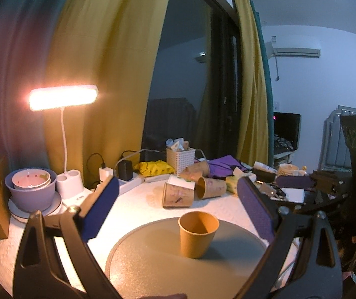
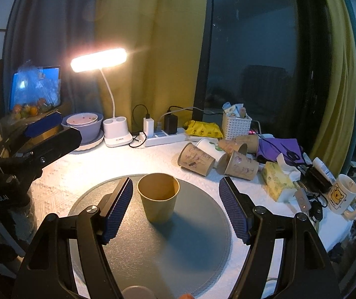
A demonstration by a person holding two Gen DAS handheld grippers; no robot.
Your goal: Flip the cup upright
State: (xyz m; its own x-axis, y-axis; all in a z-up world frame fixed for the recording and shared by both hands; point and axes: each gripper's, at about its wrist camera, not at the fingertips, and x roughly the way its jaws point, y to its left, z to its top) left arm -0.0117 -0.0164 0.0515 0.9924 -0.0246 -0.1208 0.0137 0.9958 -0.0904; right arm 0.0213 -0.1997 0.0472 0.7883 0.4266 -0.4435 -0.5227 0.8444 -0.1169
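A plain brown paper cup (image 1: 197, 234) stands upright, mouth up, on the round grey mat (image 1: 153, 261). It also shows in the right wrist view (image 2: 158, 199), on the mat (image 2: 165, 249). My left gripper (image 1: 175, 209) is open and empty, its blue pads well apart, the cup just ahead between them. My right gripper (image 2: 176, 206) is open and empty too, the cup near its left pad, not touched. The left gripper (image 2: 43, 129) shows at the left of the right wrist view; the right gripper (image 1: 295, 182) shows at the right of the left wrist view.
Several printed paper cups (image 2: 197, 158) lie on their sides behind the mat. A lit desk lamp (image 2: 98, 59), stacked bowls (image 2: 85, 124), a power strip (image 2: 163, 137), a white basket (image 2: 235, 124), a tissue pack (image 2: 277, 182) and a mug (image 2: 342, 194) crowd the table's back and right.
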